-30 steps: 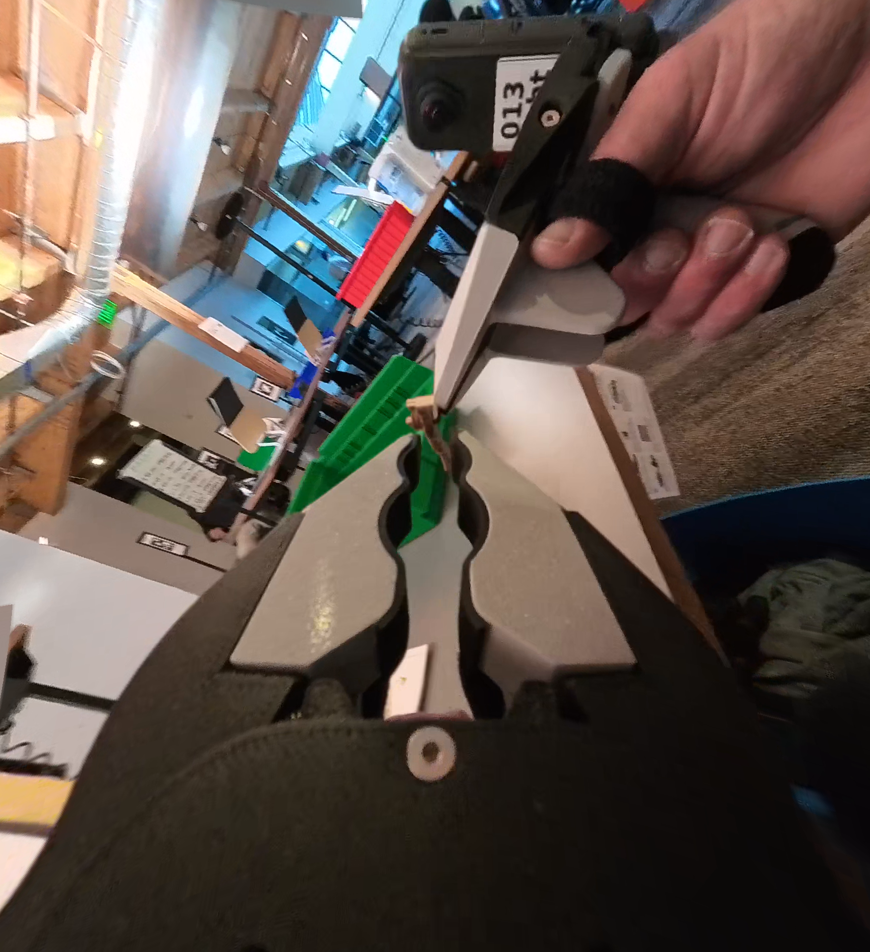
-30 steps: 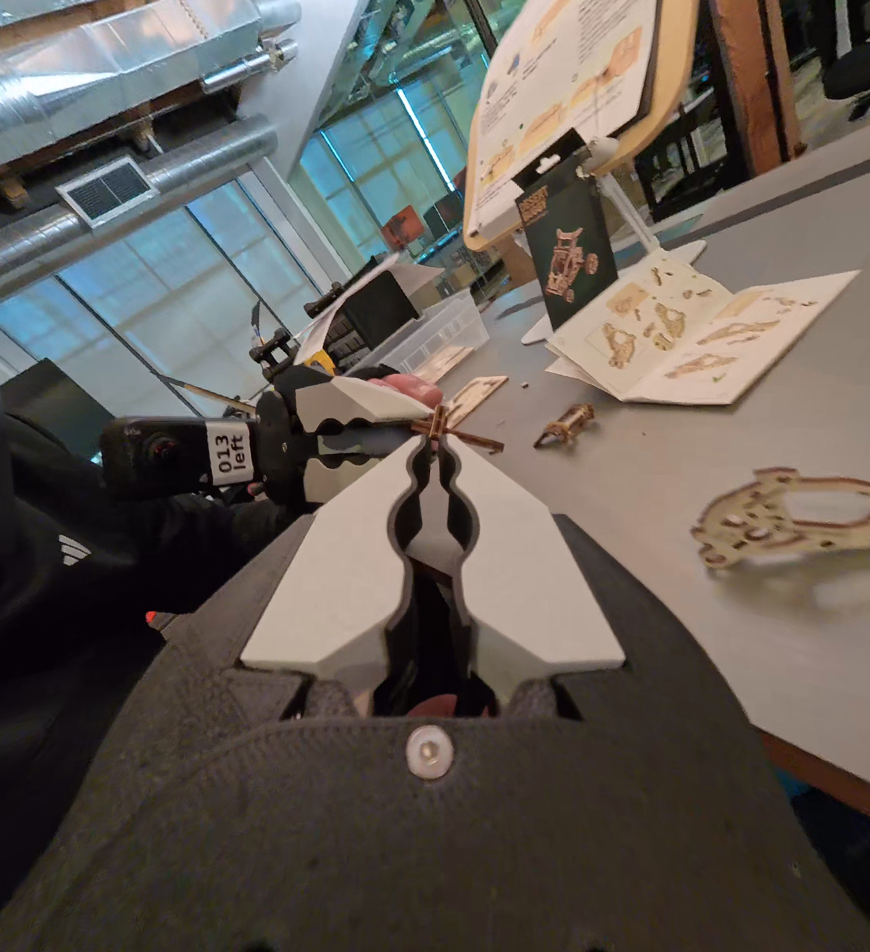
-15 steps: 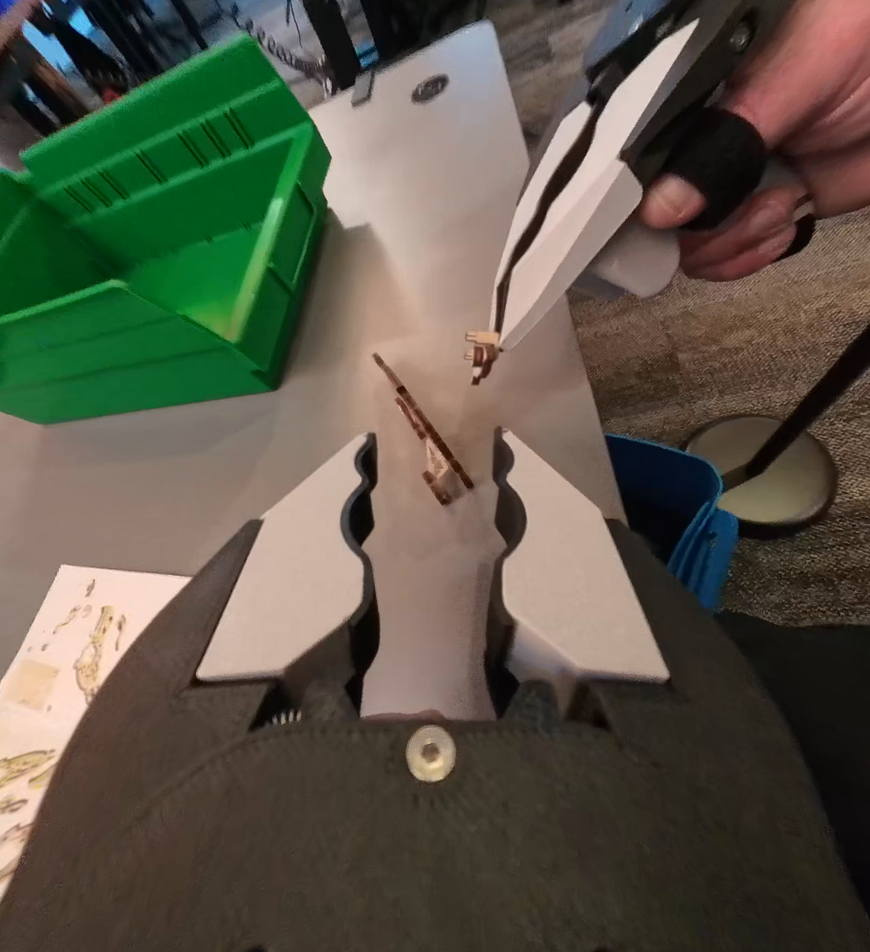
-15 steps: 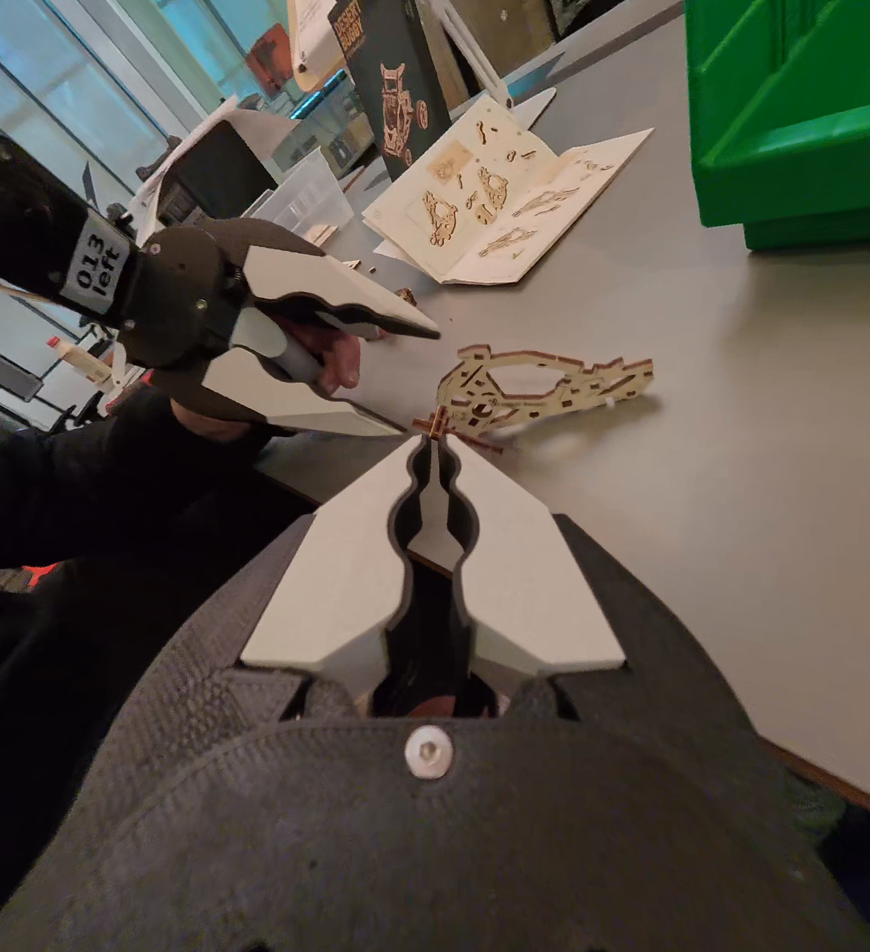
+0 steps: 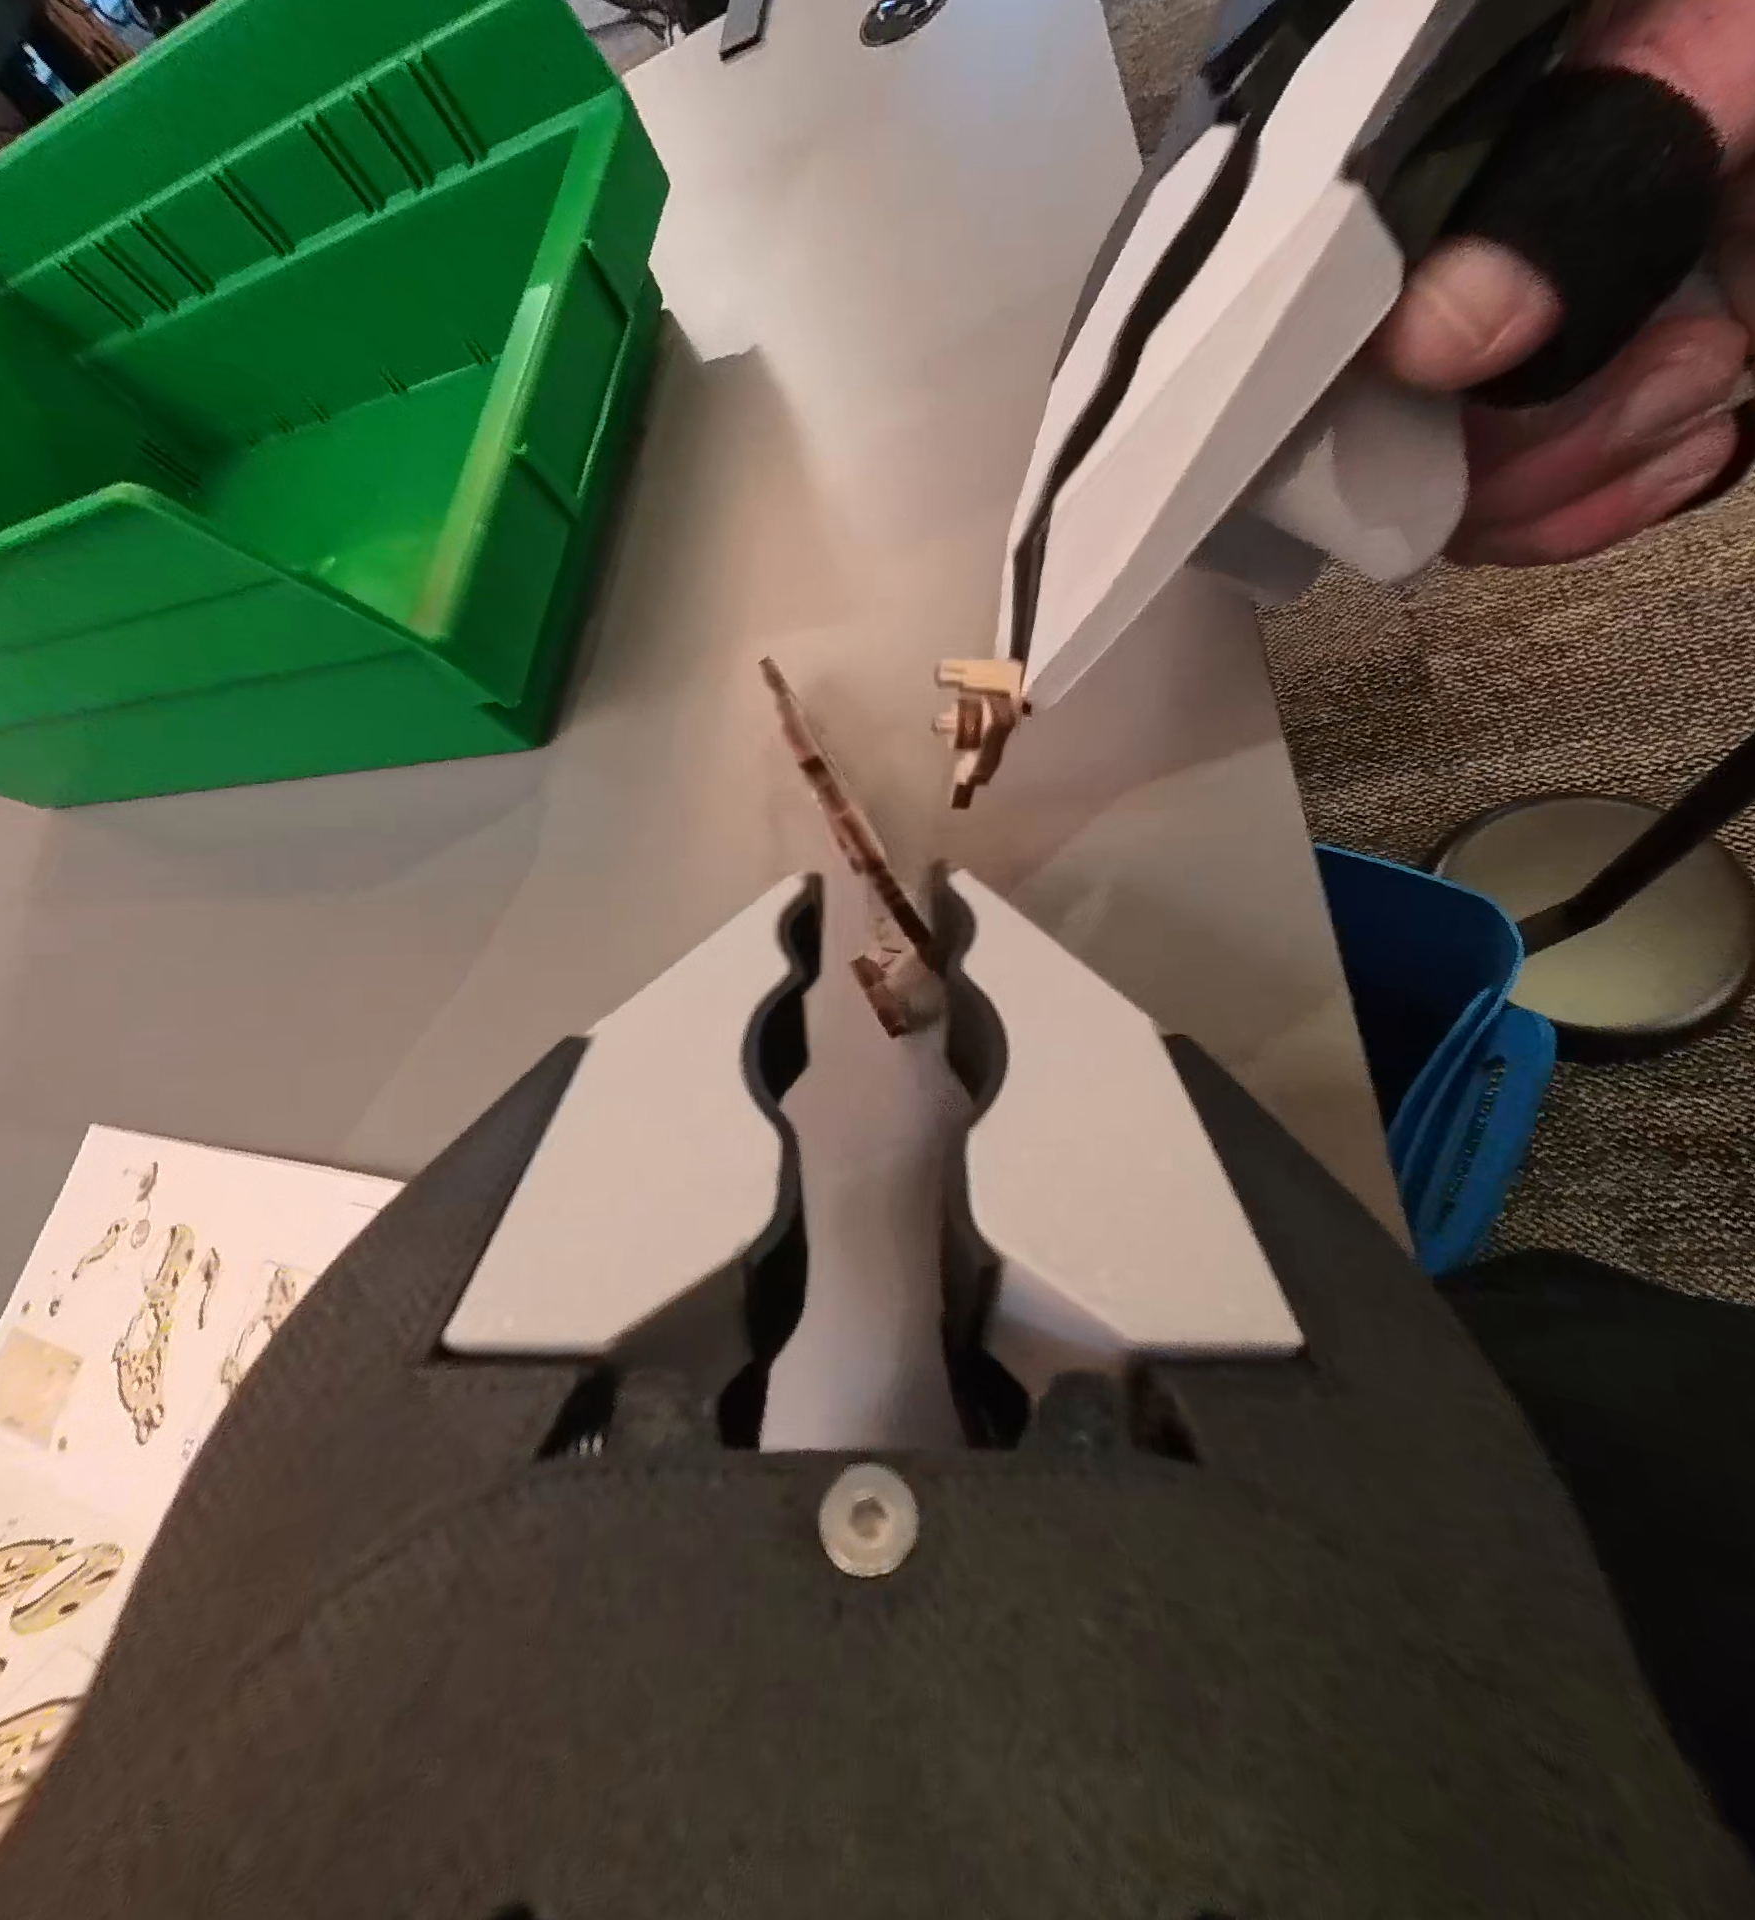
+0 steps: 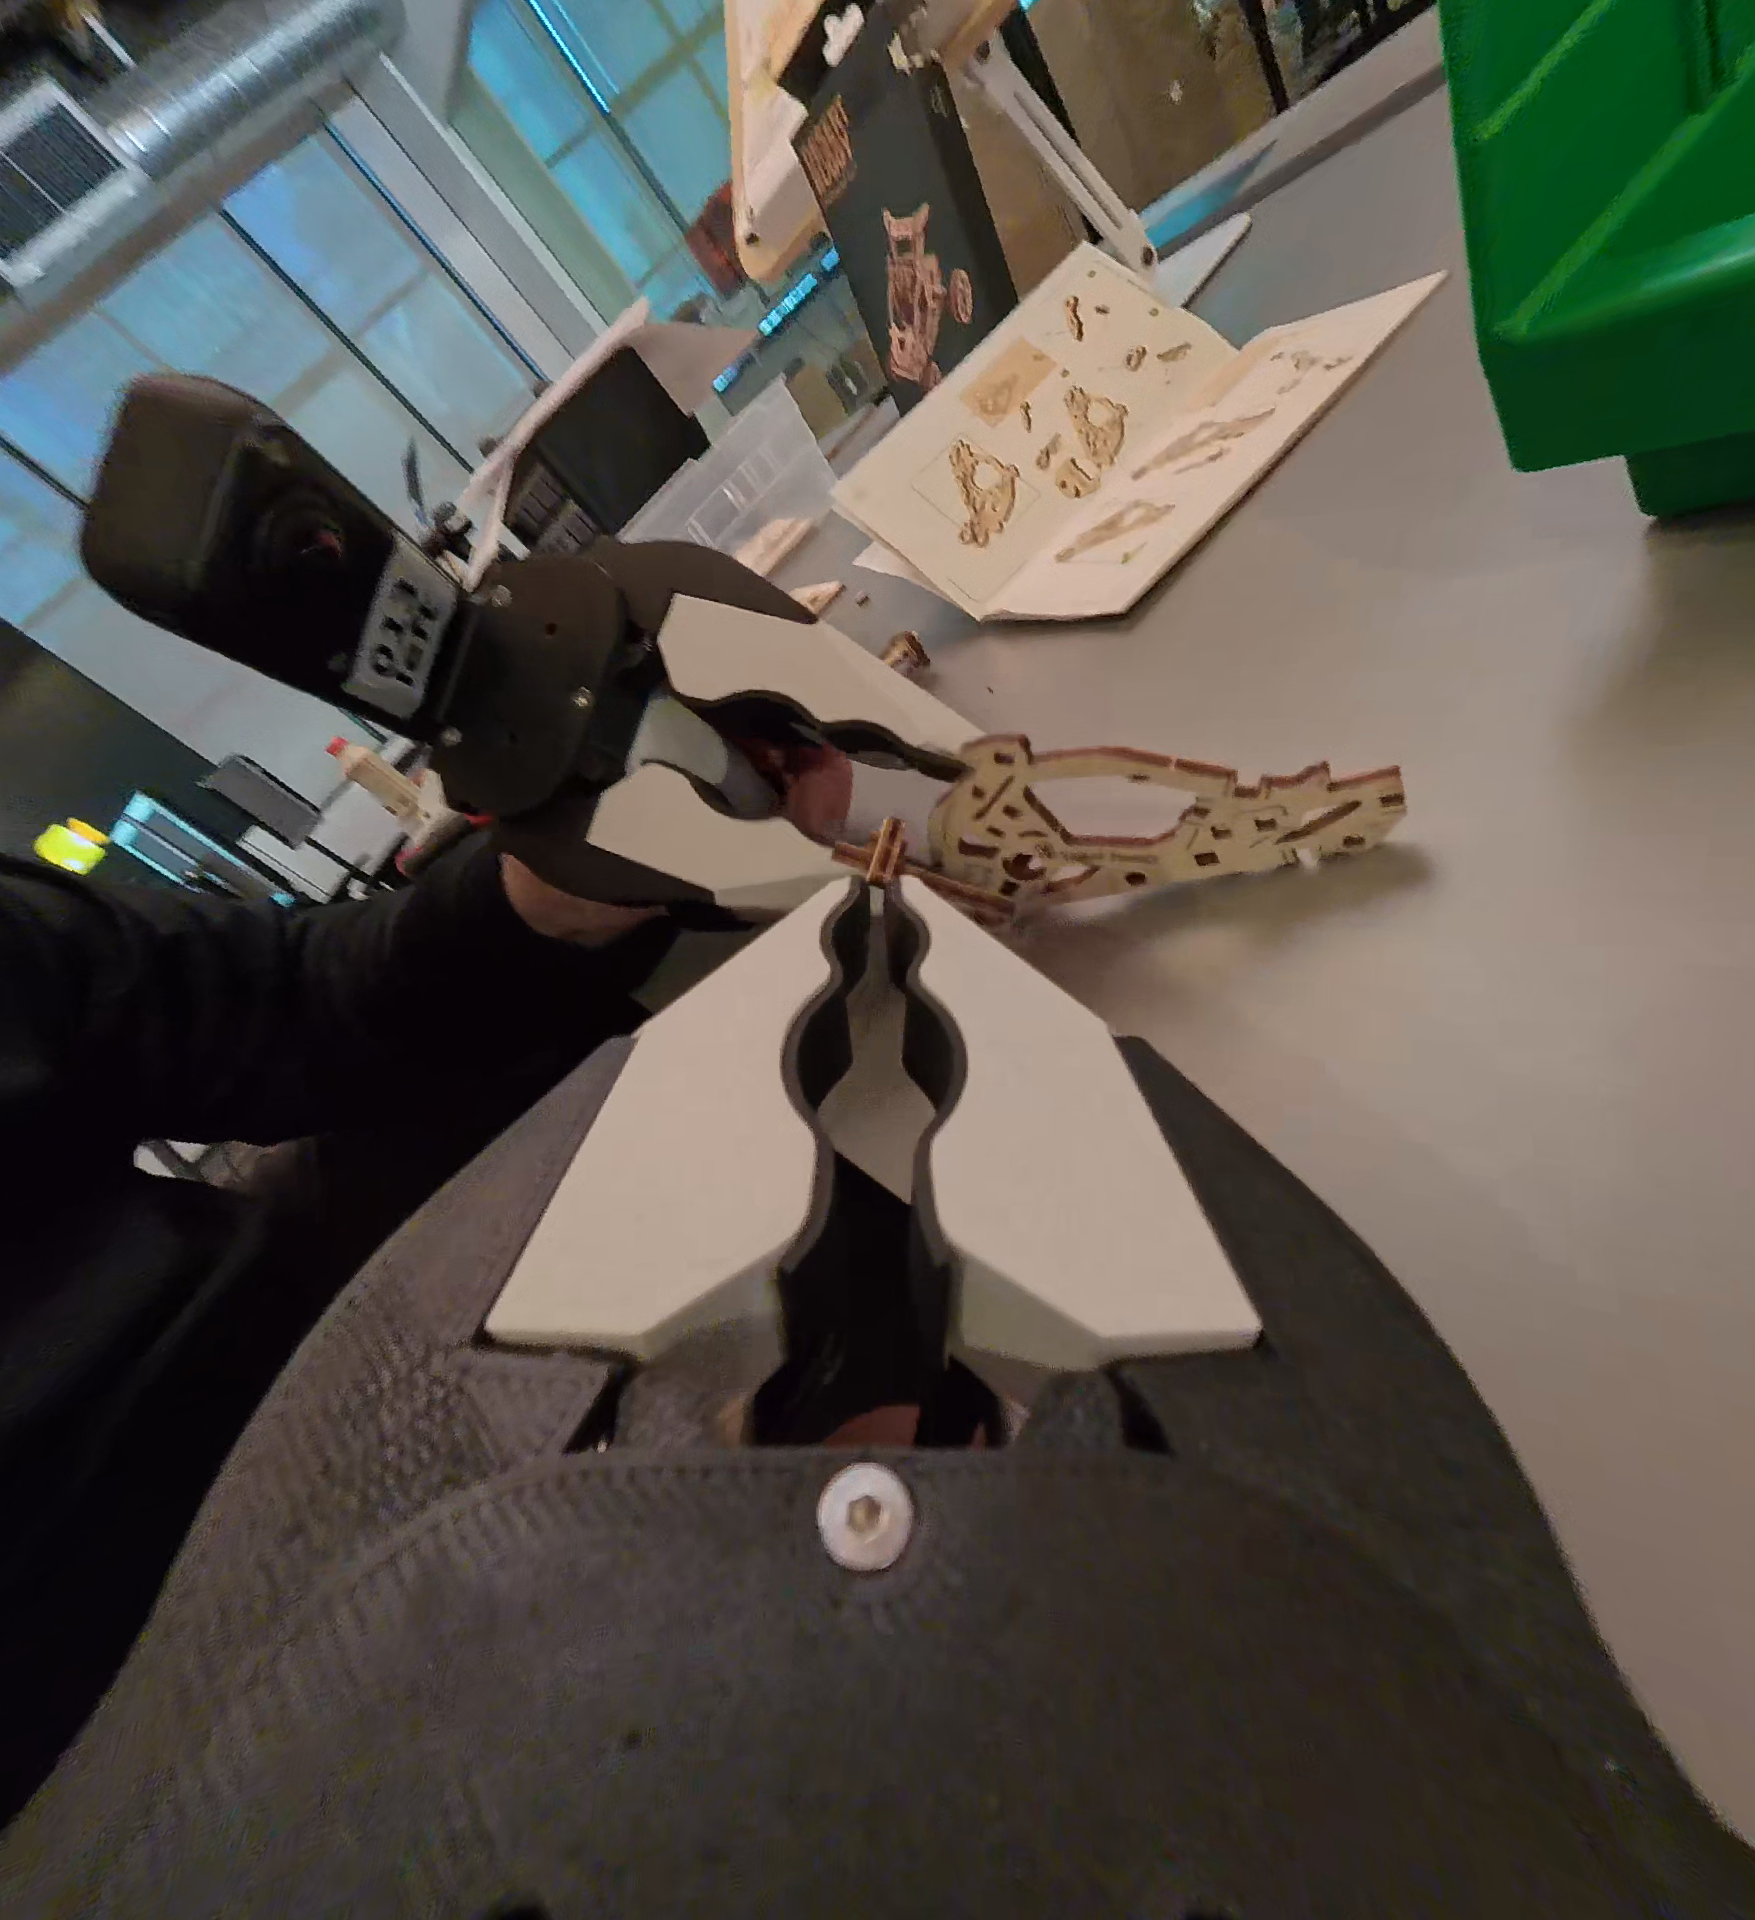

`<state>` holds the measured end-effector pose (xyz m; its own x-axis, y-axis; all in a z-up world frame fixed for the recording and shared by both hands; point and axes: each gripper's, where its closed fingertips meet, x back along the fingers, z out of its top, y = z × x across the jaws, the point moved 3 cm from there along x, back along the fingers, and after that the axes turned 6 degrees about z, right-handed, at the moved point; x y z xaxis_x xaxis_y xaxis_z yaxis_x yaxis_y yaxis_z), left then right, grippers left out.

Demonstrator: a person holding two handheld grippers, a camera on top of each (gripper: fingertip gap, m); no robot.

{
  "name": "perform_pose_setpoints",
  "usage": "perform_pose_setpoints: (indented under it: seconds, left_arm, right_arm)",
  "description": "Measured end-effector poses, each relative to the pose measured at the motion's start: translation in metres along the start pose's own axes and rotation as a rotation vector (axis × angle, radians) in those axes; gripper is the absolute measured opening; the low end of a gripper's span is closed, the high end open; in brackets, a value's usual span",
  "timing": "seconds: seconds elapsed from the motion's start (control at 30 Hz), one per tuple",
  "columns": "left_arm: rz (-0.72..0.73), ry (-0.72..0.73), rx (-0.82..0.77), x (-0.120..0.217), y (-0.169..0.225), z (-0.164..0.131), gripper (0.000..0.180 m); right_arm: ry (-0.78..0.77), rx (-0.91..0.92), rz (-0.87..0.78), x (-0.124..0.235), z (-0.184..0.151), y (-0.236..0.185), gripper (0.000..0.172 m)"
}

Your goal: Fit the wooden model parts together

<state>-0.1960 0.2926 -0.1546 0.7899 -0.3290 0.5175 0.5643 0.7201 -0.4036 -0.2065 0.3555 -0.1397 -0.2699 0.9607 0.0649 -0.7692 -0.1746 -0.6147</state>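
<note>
The left gripper (image 5: 878, 883), tilted down over the tabletop's (image 5: 229, 935) edge, stands partly spread around the flat wooden frame (image 6: 1164, 821). The right gripper (image 6: 878, 883), angled beside it, pinches a small cross-shaped wooden piece (image 5: 977, 717).

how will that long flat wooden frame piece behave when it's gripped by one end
The frame is a thin sheet riddled with cutouts, so probably light and fairly stiff, but its narrow bridges look snappable. Gripped by one end, as the left gripper seems set to, the long free span may pivot or sag. Its flat faces should grip well.
</note>
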Motion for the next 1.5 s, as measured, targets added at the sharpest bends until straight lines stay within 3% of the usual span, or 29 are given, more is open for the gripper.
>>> perform_pose_setpoints:
  seconds: [0.07,0.17,0.33,0.43,1.0,1.1,1.2,1.3,1.5]
  left_arm:
    - [0.027,0.005,0.006,0.004,-0.004,0.001,0.038]
    - [0.078,0.126,-0.054,0.023,-0.006,0.021,0.046]
    - [-0.102,0.308,-0.124,0.050,0.024,0.054,0.031]
    - [-0.150,0.291,-0.084,0.051,0.027,0.055,0.002]
    - [-0.104,0.033,-0.102,0.048,0.026,0.044,0.002]
    - [-0.187,0.053,0.023,0.049,0.028,0.046,0.002]
    - [-0.288,0.060,0.190,0.050,0.027,0.047,0.001]
    - [-0.393,0.048,0.339,0.050,0.026,0.046,0.001]
    - [-0.448,-0.045,0.387,0.048,0.030,0.042,0.001]
  right_arm:
    - [0.039,-0.023,0.056,0.001,0.004,-0.006,0.000]
    - [0.095,-0.054,0.196,0.003,0.010,-0.026,0.000]
    - [0.142,-0.079,0.400,0.006,0.018,-0.059,0.000]
    - [0.161,-0.095,0.405,0.006,0.017,-0.061,0.000]
    - [0.037,0.169,-0.063,0.010,0.013,-0.056,0.000]
    - [0.020,0.234,-0.133,0.012,0.012,-0.054,0.016]
    - [-0.009,0.409,-0.242,0.010,0.011,-0.059,0.017]
    - [-0.072,0.677,-0.457,0.010,0.014,-0.060,0.012]
    - [-0.262,1.151,-0.687,0.000,0.007,-0.068,0.010]
